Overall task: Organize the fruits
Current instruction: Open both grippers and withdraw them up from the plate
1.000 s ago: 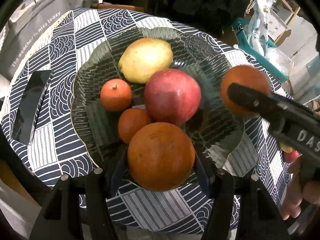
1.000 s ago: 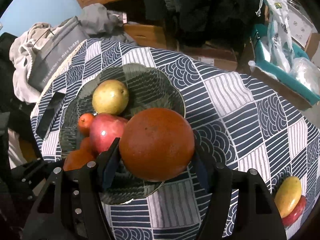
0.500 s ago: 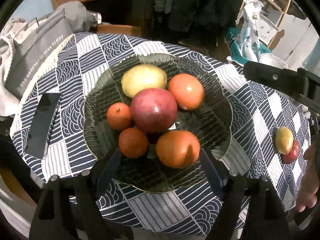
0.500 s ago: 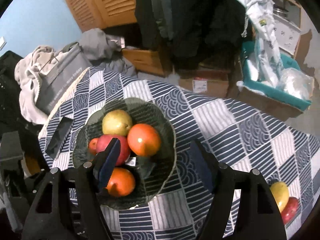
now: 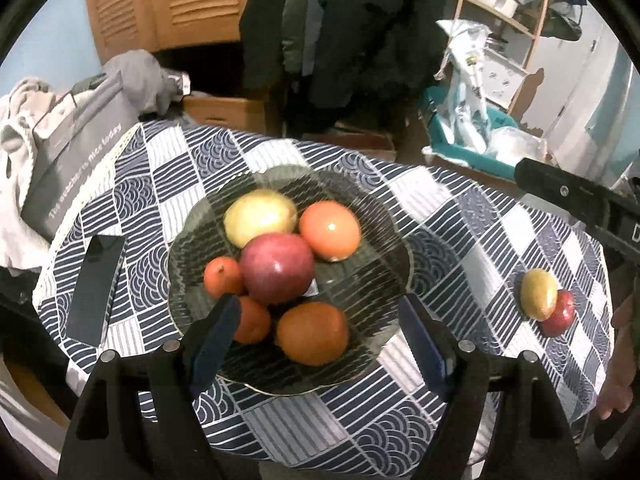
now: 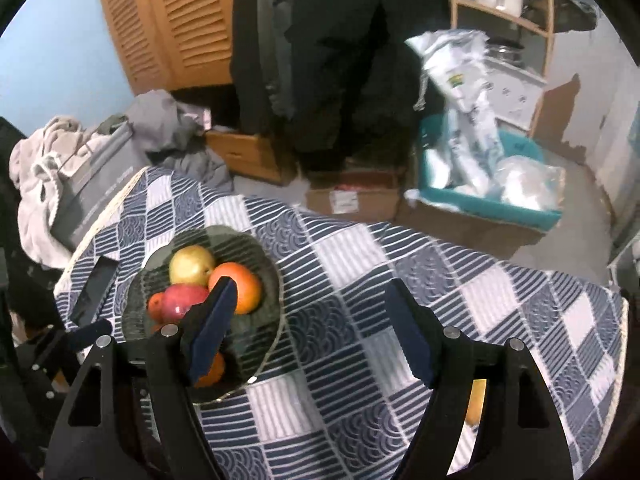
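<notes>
A ribbed glass plate (image 5: 380, 248) on the patterned table holds several fruits: a yellow pear (image 5: 260, 216), a red apple (image 5: 277, 268), two large oranges (image 5: 330, 230) (image 5: 312, 332) and two small tangerines (image 5: 222, 278). My left gripper (image 5: 320, 320) hovers open above the plate's near side, with nothing between its fingers. My right gripper (image 6: 312, 300) hangs over the cloth just right of the plate (image 6: 256, 248); its jaws are opening and empty. One of its fingers (image 5: 560, 192) juts in from the right. A mango (image 5: 538, 294) and a red fruit (image 5: 562, 314) lie together far right.
A black phone (image 5: 96, 284) lies on the table left of the plate. A grey bag (image 5: 72, 160) and clothes sit past the left edge. Boxes and a teal bin (image 6: 480, 200) stand on the floor behind. A person's hand (image 5: 618, 380) shows at the right edge.
Both grippers let go of the oranges they held; these now rest on the plate. Both have opened wider, risen and drawn back, so the plate looks smaller.
</notes>
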Tool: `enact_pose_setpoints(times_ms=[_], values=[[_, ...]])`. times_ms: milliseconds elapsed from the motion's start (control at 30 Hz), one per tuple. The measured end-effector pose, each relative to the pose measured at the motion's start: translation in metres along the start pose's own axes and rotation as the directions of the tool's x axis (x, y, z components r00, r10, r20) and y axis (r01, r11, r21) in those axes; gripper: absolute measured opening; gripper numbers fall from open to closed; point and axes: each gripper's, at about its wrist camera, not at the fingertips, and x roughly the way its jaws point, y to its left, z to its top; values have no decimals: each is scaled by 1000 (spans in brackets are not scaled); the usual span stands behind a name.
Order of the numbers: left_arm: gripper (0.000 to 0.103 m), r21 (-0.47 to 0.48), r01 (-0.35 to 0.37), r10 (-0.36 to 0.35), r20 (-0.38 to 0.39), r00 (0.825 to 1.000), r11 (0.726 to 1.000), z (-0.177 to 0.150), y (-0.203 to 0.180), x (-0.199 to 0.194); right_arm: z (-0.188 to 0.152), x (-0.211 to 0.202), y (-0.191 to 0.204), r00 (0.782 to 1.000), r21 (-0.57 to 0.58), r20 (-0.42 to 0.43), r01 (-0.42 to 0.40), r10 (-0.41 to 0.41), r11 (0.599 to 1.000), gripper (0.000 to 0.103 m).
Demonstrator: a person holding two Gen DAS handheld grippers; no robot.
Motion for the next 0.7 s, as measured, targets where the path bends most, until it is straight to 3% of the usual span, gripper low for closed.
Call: enact_pose_setpoints(times_ms=[200, 700], values=[[82, 19, 19, -20, 29, 999, 1000, 4, -15, -13, -4, -28, -15, 996, -6, 51, 72, -72, 997, 77], [82, 90, 47, -56, 104, 993, 995, 10, -56, -47, -19, -79, -49, 978, 22, 134, 160, -162, 987, 78]])
